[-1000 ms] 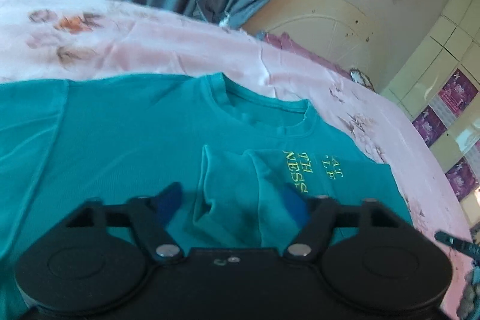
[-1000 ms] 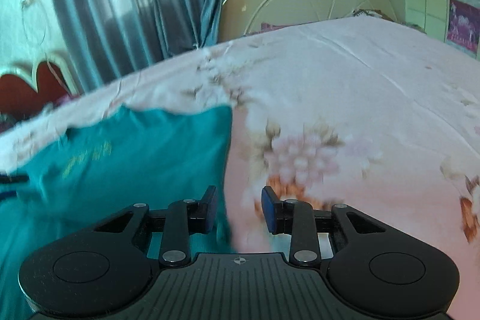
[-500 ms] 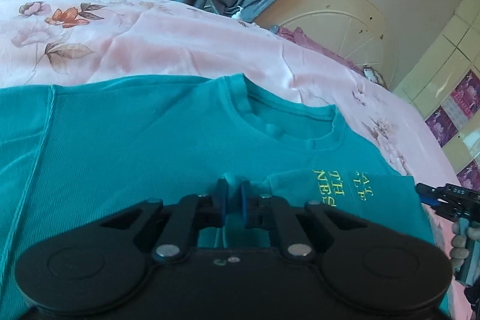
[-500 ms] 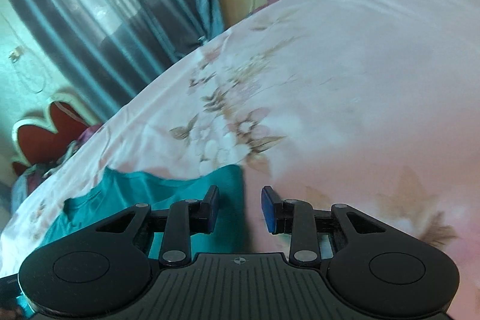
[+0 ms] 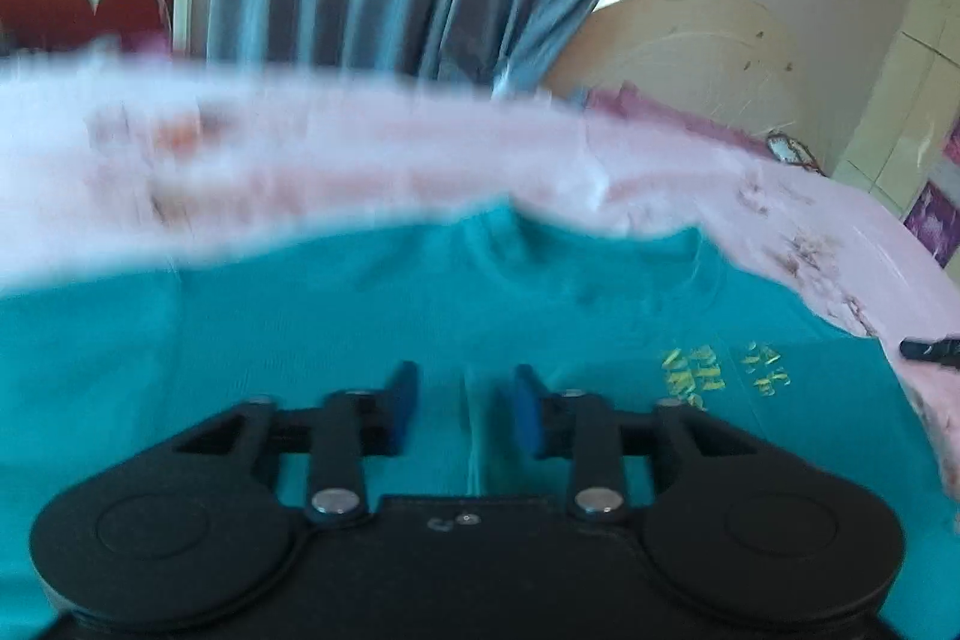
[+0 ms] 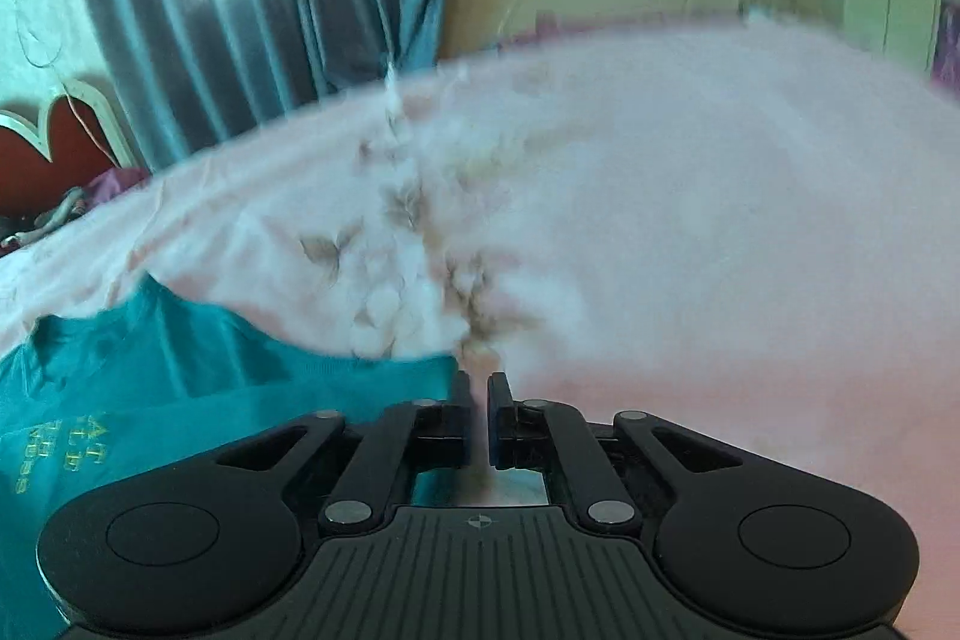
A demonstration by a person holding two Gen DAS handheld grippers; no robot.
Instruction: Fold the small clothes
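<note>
Left gripper (image 5: 462, 403): jaws opening over a folded sleeve edge, pads not pressing.
Right gripper (image 6: 480, 400): pinching closed at the teal T-shirt (image 6: 180, 376) corner; whether cloth is caught, I cannot tell.

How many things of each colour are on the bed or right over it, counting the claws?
Teal: 1, the shirt.
Pink: 1, the floral bedsheet under it.
Black: 2, the left claw, opening above the shirt, and the right claw, shut at the shirt's edge.
Total: 4.
</note>
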